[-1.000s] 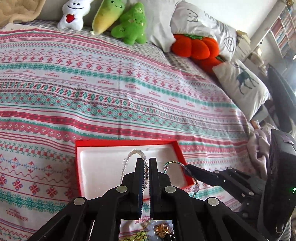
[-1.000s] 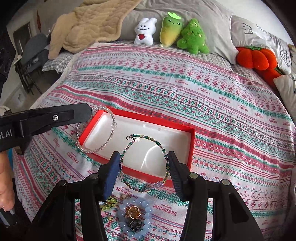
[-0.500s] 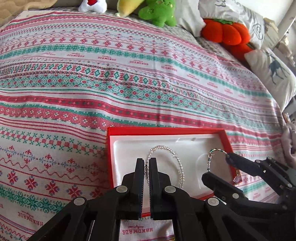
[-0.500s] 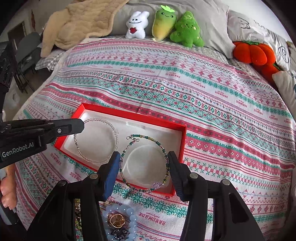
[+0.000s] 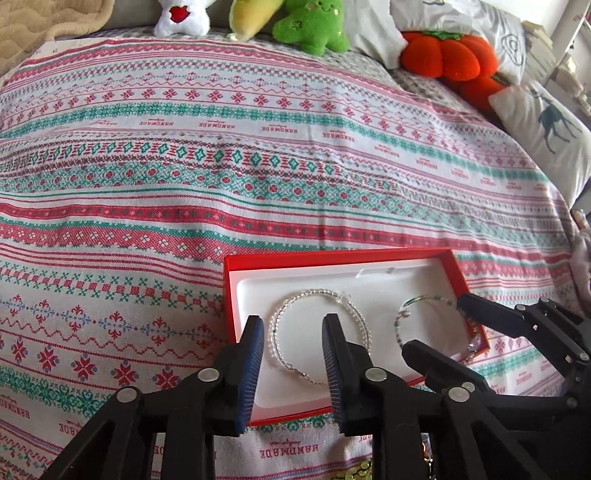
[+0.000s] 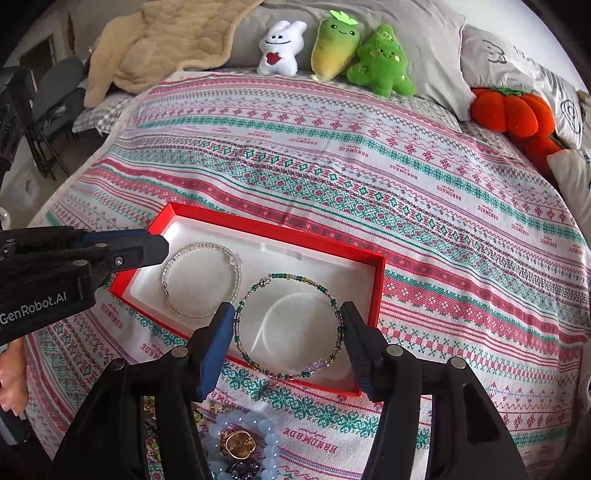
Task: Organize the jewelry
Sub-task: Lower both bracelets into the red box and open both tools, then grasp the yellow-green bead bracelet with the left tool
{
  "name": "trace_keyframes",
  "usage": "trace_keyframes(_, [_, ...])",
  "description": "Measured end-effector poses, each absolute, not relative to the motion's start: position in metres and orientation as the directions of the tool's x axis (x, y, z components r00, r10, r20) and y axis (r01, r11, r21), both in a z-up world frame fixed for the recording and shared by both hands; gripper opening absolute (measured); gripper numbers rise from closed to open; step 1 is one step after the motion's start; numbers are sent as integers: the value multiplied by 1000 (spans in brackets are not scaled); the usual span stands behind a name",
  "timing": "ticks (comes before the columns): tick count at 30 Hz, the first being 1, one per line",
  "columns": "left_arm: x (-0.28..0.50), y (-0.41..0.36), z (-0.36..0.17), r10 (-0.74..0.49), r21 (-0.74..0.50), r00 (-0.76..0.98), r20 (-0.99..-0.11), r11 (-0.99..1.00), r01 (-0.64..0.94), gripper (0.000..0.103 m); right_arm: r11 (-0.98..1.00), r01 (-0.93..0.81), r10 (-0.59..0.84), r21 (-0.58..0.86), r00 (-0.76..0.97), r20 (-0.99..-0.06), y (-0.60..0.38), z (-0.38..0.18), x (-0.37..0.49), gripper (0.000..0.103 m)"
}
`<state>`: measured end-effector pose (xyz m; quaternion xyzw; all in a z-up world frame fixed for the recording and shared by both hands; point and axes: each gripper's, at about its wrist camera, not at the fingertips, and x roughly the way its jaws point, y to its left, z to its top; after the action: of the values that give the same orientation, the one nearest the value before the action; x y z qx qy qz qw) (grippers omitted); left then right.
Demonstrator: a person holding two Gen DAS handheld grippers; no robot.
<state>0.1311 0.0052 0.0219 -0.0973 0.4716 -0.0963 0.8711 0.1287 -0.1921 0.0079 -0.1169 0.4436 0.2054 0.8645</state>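
A red box (image 5: 332, 257) (image 6: 280, 230) with a white lining lies on the patterned bedspread. A clear bead bracelet (image 5: 354, 314) (image 6: 236, 271) lies in its left part. A green bead bracelet (image 6: 334, 302) (image 5: 424, 297) lies in its right part, over the near rim. My left gripper (image 5: 293, 339) is open and empty just above the clear bracelet. My right gripper (image 6: 288, 321) is open, its fingers either side of the green bracelet. A pale blue bead bracelet (image 6: 271, 439) and a gold piece (image 6: 238, 443) lie on the bedspread in front of the box.
Plush toys (image 6: 380, 61) (image 5: 314, 26) and an orange pumpkin cushion (image 6: 513, 110) (image 5: 447, 55) line the far edge of the bed. A beige blanket (image 6: 166, 40) lies at the far left, pillows (image 5: 543, 125) at the right.
My left gripper lowered the clear bracelet into the box and opened, letting it go. My right gripper stayed open around the green bracelet.
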Motion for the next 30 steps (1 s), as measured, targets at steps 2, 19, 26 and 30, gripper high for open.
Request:
trace_keyframes(2, [127, 4, 25, -248, -241, 540, -805, 967, 84, 41, 888, -460, 259, -12, 520, -814, -193, 11, 125, 63])
trace_keyframes(19, [77, -2, 27, -140, -103, 547, -826, 990, 99, 91, 918, -397, 218, -10, 526, -822, -220, 32, 74, 78])
trace_keyframes(26, [63, 1, 18, -130, -94, 502, -855, 991, 96, 92, 947, -316, 209, 56, 475, -855, -241, 24, 56, 82])
trace_keyframes(30, [59, 7, 10, -148, -129, 468, -871, 989, 74, 92, 967, -241, 183, 86, 416, -891, -257, 11, 52, 83])
